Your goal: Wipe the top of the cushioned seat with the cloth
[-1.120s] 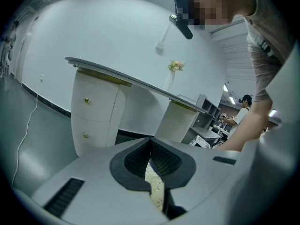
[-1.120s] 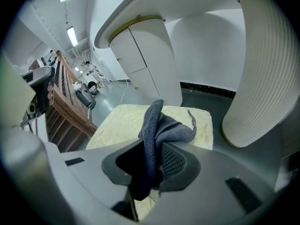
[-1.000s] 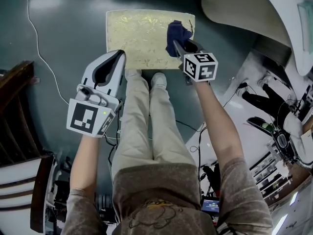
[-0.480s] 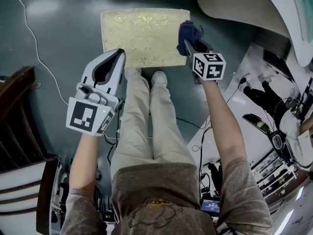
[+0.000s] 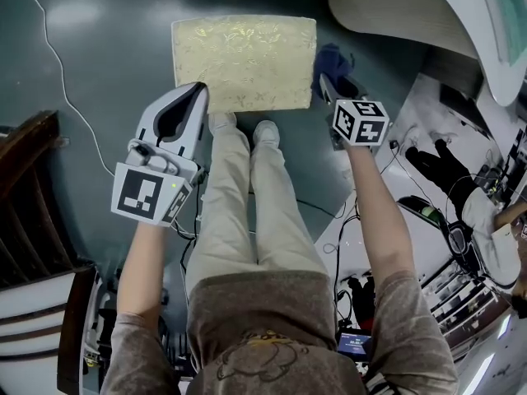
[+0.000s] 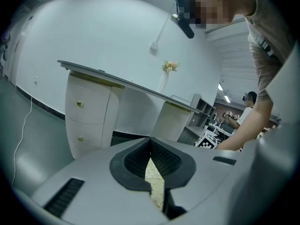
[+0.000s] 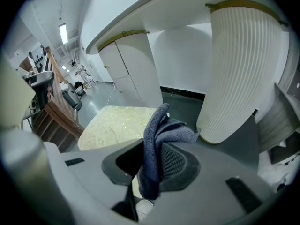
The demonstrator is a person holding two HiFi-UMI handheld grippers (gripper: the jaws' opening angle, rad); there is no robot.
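Grey floor (image 5: 99,72) beneath cushioned seat (image 5: 244,62); cloth (image 5: 329,59) in right gripper (image 5: 327,79) (beside seat)

Your left gripper (image 5: 195,94) covering the lower left corner of the cushioned seat (image 5: 247,56), cloth (image 5: 328,59) half tucked behind your right gripper (image 5: 329,85) right of centre, seat only a sliver low in the left gripper view.
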